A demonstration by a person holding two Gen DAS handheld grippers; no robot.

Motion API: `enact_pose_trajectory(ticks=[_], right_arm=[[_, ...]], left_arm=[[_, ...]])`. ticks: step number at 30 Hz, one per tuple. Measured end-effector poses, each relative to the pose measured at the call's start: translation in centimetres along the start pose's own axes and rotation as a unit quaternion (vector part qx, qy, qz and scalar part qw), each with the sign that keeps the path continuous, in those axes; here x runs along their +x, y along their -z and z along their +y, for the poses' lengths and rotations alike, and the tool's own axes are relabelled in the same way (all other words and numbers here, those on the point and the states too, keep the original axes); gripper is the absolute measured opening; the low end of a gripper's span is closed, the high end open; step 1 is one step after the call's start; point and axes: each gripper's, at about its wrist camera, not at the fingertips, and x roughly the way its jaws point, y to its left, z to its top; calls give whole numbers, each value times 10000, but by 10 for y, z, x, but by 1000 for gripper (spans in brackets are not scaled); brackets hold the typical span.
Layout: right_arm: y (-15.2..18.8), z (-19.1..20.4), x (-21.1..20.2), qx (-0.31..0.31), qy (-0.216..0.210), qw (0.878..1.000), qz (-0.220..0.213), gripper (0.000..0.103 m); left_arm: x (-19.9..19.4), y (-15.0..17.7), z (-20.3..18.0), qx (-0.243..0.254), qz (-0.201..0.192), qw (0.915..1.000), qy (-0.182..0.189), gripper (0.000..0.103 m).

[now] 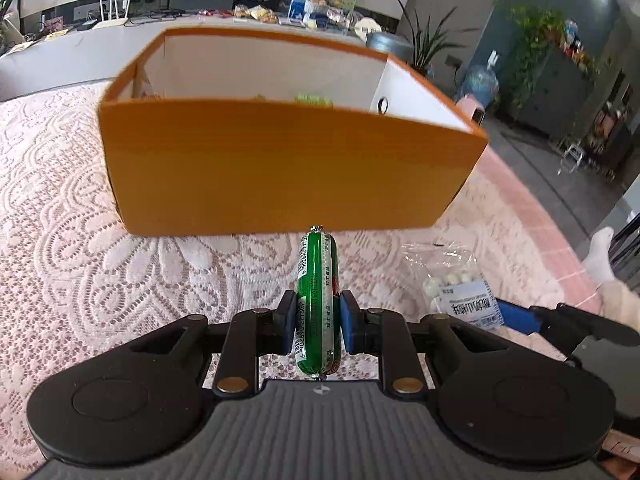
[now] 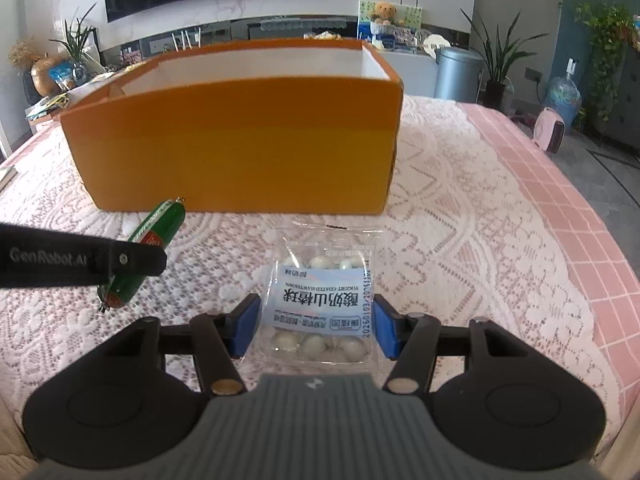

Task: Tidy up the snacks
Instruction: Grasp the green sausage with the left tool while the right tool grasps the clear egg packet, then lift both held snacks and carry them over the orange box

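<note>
My left gripper (image 1: 315,322) is shut on a green wrapped sausage (image 1: 318,300) and holds it above the lace cloth, just in front of the orange box (image 1: 280,168). The sausage (image 2: 160,232) and left gripper also show in the right wrist view. My right gripper (image 2: 316,324) is open, its blue pads on either side of a clear bag of white yogurt-coated hawthorn balls (image 2: 320,300) lying on the cloth. The bag also shows in the left wrist view (image 1: 460,292). The orange box (image 2: 240,148) is open-topped with white inside walls; some snacks lie inside (image 1: 314,100).
A pink lace tablecloth (image 1: 80,260) covers the table; its right edge (image 2: 560,208) drops to the floor. A counter with clutter (image 1: 256,12), plants and a grey bin (image 2: 456,72) stand behind the table.
</note>
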Motion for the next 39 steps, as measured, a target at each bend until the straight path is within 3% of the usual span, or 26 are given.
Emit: enact_pose_trajectory(ticks=[13,24,34,39], right_arm=[[-23,9,-53,33,-277,9982,-527,57],[-81,12,-89,-273,-446,9929,-1072,57],[-143,15,-74,-609,-484,9904,-1140,57],[-170,12,-44,-668,-480,9924,-920,57]], left_arm=[[-47,-24,-6,-62,-510,9986,157,24],[-71,-70,-11,165,-983,9948,189,24],[-53,-116,-7,174,-1018,9944,221,24],[-33,-135,-4,161,-903,9955,220,24]])
